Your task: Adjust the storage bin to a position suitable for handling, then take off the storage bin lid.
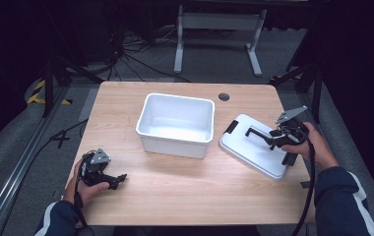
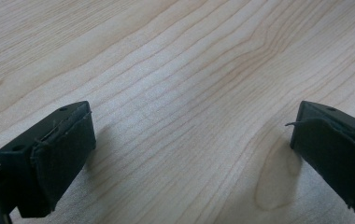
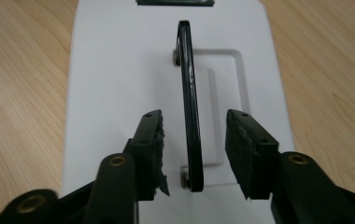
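Right claw [image 3: 192, 140] straddling lid handle [image 3: 189, 102], unclosed

R tool [image 3: 193, 140] jaws apart, straddling black handle [image 3: 189, 112], white lid [image 3: 119, 70], wood table [image 3: 21, 93]

My left gripper [image 1: 118, 180] sits low at the near left, held in my left hand [image 1: 87, 184], its jaws spread wide apart with nothing between them. My right hand [image 1: 312, 146] holds the right gripper [image 1: 263, 138] out farther forward on the right side, pointing leftward; its jaws stand parted, not pressed on anything. Both forearms wear dark sleeves.
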